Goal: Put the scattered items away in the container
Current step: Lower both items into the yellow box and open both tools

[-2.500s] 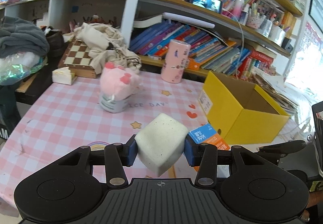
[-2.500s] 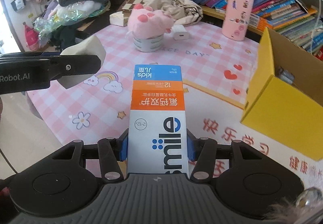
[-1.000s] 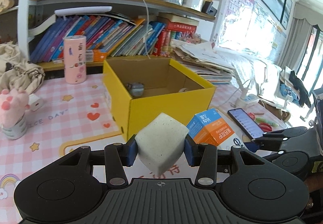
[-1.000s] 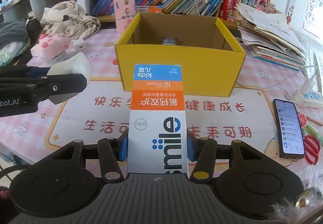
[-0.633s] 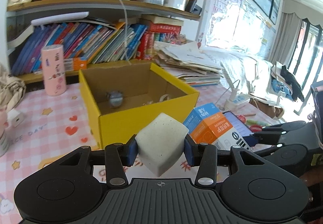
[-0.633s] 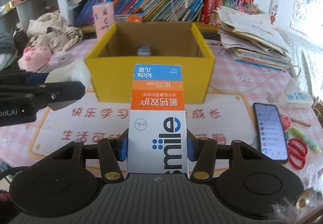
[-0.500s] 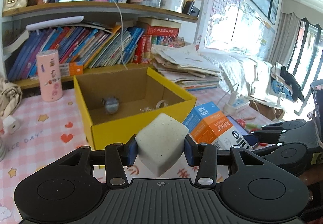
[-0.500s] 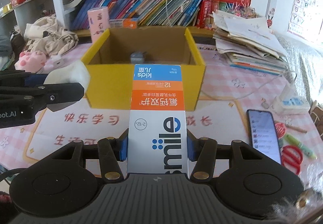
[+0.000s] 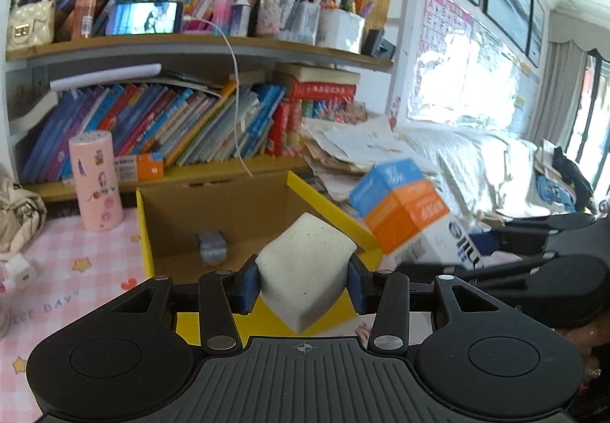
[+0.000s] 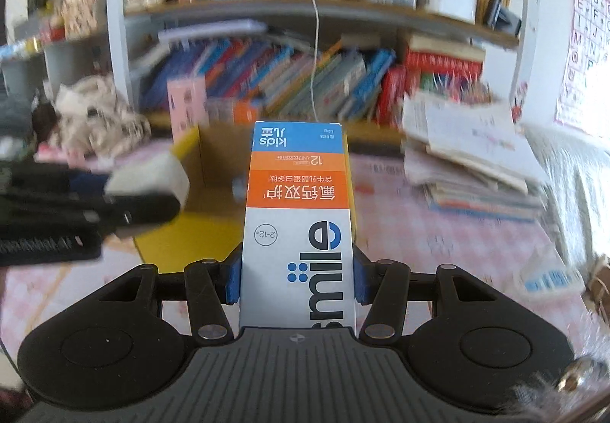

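L gripper (image 9: 304, 283) is clamped on a white block (image 9: 305, 270) above the yellow box's (image 9: 146, 232) front edge; R gripper (image 10: 297, 280) is clamped on a carton (image 10: 299, 232) by the box's right edge.

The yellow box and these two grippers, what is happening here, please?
A person is tidying things into the yellow box with a gripper in each hand. The left gripper is shut on a white sponge block, the right gripper on a toothpaste carton. Both items hang at the box's near edge, not yet dropped. A small object already lies inside.
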`<action>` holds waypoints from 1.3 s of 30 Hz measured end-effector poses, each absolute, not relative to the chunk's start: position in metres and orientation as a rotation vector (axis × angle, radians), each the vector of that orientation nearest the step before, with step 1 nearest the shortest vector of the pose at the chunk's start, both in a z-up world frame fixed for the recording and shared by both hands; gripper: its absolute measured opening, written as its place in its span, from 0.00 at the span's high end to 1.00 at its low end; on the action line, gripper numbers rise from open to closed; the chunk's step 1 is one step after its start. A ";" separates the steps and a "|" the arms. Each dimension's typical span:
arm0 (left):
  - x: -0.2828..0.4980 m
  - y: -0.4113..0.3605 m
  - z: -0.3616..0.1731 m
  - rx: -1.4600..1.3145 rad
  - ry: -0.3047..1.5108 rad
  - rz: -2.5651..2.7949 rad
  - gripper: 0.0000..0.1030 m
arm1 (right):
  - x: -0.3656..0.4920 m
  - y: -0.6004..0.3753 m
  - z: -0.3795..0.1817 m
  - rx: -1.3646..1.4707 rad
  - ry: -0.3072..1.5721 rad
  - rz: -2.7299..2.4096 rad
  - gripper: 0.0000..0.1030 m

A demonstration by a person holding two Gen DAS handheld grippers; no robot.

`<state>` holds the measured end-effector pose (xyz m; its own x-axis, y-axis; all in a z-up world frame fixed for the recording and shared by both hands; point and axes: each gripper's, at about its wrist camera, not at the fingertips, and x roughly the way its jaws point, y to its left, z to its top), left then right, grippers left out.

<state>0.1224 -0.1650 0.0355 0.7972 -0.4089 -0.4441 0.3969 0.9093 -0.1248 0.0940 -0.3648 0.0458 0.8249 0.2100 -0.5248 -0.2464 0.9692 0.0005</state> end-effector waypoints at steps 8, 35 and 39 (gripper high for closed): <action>0.157 -0.165 0.049 -0.026 0.469 -0.350 0.58 | 0.153 -0.366 0.064 -0.033 0.508 0.329 0.52; 0.269 -0.186 -0.023 0.218 0.733 -0.299 0.58 | 0.346 -0.315 -0.015 -0.170 0.949 0.438 0.52; 0.271 -0.189 -0.029 0.249 0.763 -0.301 0.58 | 0.358 -0.307 -0.025 -0.193 1.017 0.457 0.52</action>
<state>0.2712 -0.1886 -0.0288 0.6836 -0.1761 -0.7083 0.3547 0.9283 0.1115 0.3582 -0.3075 -0.0252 0.4423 0.2773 -0.8529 -0.4538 0.8895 0.0539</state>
